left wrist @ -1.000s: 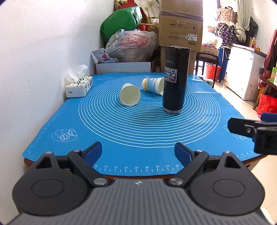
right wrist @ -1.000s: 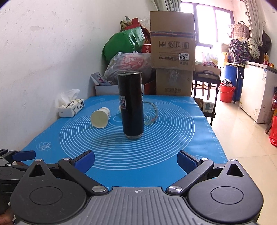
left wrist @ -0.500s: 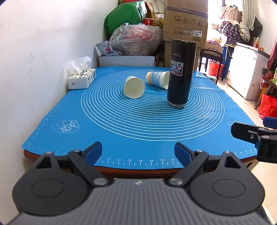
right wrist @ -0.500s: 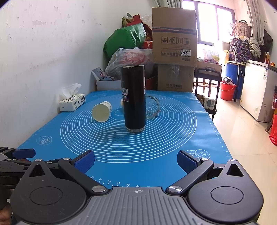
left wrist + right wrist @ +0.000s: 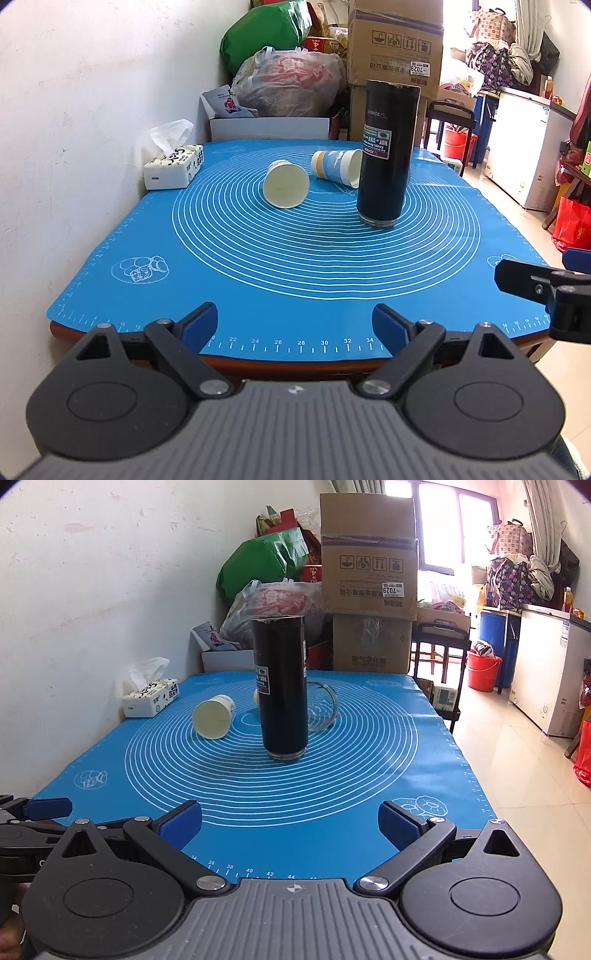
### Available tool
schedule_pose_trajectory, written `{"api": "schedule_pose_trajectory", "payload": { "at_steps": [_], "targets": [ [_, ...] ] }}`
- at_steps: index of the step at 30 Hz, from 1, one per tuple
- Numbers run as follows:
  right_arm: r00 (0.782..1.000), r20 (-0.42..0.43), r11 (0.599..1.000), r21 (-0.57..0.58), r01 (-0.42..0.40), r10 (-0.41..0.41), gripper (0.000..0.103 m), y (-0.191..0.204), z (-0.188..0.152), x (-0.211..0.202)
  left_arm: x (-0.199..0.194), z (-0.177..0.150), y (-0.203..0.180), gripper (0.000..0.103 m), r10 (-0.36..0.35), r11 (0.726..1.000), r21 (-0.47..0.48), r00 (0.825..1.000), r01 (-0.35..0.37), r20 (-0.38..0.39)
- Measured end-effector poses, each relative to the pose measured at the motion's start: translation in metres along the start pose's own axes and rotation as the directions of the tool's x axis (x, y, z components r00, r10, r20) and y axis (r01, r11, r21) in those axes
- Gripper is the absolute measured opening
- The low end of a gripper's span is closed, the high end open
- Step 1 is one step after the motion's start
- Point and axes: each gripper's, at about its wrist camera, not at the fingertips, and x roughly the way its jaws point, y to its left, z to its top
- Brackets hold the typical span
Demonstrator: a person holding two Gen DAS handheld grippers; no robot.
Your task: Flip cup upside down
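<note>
A tall black tumbler (image 5: 388, 155) stands on the blue mat (image 5: 295, 266) with its label upside down; it also shows in the right wrist view (image 5: 282, 686). A cream paper cup (image 5: 286, 183) lies on its side, its mouth facing me, and shows in the right wrist view (image 5: 214, 716) too. A blue-and-white paper cup (image 5: 338, 168) lies on its side behind it. A clear glass (image 5: 321, 710) lies behind the tumbler. My left gripper (image 5: 295, 326) is open and empty at the mat's near edge. My right gripper (image 5: 290, 823) is open and empty, also at the near edge.
A tissue box (image 5: 173, 168) sits at the mat's left edge by the white wall. Bags and cardboard boxes (image 5: 395, 48) are stacked behind the table. The table's right edge drops to a tiled floor with a white freezer (image 5: 546, 668).
Both grippers have drawn back toward the near table edge and risen slightly. The tumbler and cups have not moved.
</note>
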Motion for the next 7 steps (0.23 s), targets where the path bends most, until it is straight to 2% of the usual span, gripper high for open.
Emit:
{"api": "schedule_pose_trajectory", "payload": {
  "at_steps": [7],
  "targets": [
    [1.0, -0.005, 1.0, 0.003, 0.0, 0.0, 0.103, -0.0013, -0.0013, 0.0018, 0.0025, 0.0001, -0.0022, 0.09, 0.004, 1.0, 0.008, 1.0, -0.004, -0.006]
  ]
}}
